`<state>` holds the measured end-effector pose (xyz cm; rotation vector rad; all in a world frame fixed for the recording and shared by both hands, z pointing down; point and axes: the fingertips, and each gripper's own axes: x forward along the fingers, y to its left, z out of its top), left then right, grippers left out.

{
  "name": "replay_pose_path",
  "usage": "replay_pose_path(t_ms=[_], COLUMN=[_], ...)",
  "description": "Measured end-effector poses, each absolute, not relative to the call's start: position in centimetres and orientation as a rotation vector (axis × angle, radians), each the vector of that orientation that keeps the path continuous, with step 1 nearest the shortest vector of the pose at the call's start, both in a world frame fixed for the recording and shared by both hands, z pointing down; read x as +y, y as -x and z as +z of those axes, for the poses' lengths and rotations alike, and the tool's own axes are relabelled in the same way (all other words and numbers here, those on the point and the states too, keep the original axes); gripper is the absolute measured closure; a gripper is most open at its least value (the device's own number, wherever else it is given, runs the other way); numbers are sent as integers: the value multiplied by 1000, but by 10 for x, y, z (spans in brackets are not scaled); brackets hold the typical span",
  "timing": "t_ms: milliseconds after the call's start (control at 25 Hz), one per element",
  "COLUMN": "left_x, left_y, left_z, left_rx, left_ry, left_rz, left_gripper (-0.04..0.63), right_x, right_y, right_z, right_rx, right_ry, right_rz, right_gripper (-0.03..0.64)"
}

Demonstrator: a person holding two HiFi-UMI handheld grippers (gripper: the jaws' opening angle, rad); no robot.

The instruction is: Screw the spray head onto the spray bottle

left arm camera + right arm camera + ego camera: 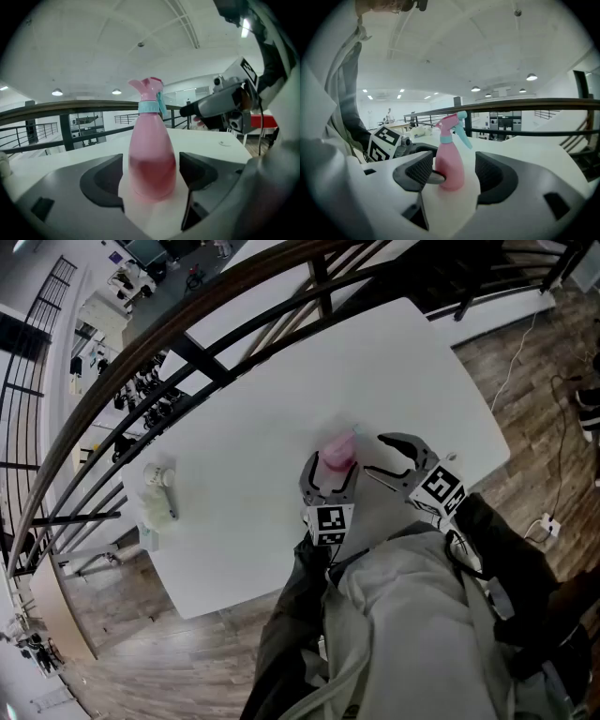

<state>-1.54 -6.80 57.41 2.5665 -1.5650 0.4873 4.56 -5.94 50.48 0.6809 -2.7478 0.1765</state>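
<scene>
The translucent pink plastic spray bottle (337, 454) stands upright on the white table (272, 381), pink-and-teal spray head (149, 92) already seated. Left gripper (330, 474) straddles its base with jaws wide, not pinching. Right gripper (374, 456) sits just beside, jaws apart and empty. Looks finished, though tightness is unclear.
</scene>
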Motion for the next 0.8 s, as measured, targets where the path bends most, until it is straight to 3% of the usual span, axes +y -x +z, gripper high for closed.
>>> replay_pose_path(t_ms=[320, 800], left_x=[-88, -96], left_y=[11, 18], left_z=[590, 580], left_rx=[-1666, -1687], left_ry=[-2524, -2479], left_rz=[515, 454], left_gripper=[225, 225], right_x=[-76, -94], right_y=[-3, 7], right_z=[487, 503], right_rx=[-2736, -2681], right_ry=[-280, -196], right_rz=[58, 49], right_gripper=[333, 331])
